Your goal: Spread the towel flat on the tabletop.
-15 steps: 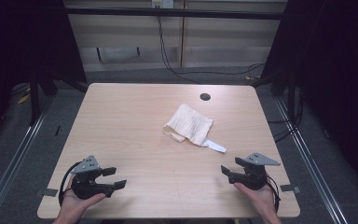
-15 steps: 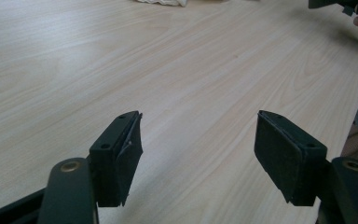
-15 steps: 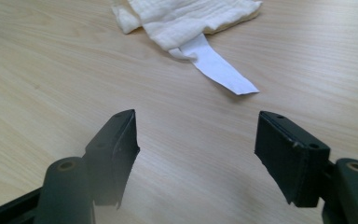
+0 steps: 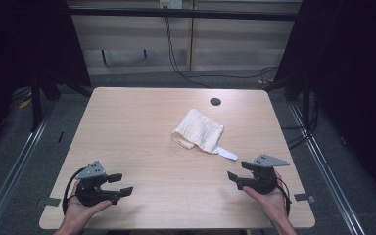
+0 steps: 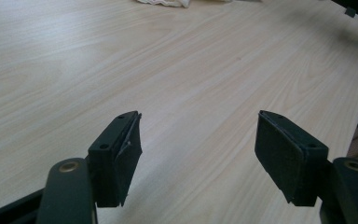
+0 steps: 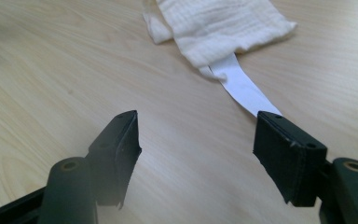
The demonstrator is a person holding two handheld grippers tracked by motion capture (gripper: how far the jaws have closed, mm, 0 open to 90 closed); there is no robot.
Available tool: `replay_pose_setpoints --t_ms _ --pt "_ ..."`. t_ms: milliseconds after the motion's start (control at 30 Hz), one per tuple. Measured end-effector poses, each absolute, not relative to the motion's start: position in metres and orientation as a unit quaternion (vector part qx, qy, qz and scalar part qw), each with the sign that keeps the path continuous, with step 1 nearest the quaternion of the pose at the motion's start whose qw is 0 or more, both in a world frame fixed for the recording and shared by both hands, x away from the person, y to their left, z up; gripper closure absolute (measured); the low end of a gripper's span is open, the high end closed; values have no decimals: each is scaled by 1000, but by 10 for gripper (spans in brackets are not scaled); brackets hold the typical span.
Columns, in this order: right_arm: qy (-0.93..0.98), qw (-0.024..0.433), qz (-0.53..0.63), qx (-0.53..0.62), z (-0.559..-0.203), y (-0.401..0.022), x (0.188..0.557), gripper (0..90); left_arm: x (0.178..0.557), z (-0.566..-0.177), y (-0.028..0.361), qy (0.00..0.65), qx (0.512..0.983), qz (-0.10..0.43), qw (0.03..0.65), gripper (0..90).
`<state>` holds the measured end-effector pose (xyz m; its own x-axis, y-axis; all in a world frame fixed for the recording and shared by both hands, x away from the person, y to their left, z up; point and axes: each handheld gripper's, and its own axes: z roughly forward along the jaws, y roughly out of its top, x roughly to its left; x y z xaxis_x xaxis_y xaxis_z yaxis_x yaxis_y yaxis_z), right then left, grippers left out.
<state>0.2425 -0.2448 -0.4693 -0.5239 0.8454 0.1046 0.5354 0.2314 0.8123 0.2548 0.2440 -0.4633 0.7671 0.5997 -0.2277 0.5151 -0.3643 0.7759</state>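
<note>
Right gripper (image 4: 237, 180), jaws spread and empty, sits nearer the folded cloth (image 4: 199, 129) than my spread left gripper (image 4: 121, 185); cloth lies far-left of it, mid-table, label tab (image 6: 242, 88) trailing toward it.

One table (image 4: 142, 142) carries one folded cloth (image 4: 199, 129) with one white tag (image 4: 225, 153) sticking out from it. Two grippers (image 4: 120, 185) (image 4: 235, 177) are there, one in each of two hands. One dark hole (image 4: 215, 102) sits in the tabletop.

No readable text or labels anywhere.
</note>
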Motion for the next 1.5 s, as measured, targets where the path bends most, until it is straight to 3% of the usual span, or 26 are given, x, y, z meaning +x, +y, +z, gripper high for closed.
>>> replay_pose_setpoints --t_ms 167,233,567,1100,1500 --pt "766 168 432 445 -461 -234 257 312 253 -464 247 341 823 44 452 310" --pt "770 165 435 436 -459 -230 263 369 255 -464 248 347 820 43 454 310" --pt "785 153 441 408 -454 -208 286 357 263 -466 246 350 820 43 450 309" --pt "805 132 431 386 -449 -188 344 460 260 -464 247 339 824 43 452 308" --pt "823 113 402 384 -472 -179 381 685 258 -464 248 339 823 45 454 308"
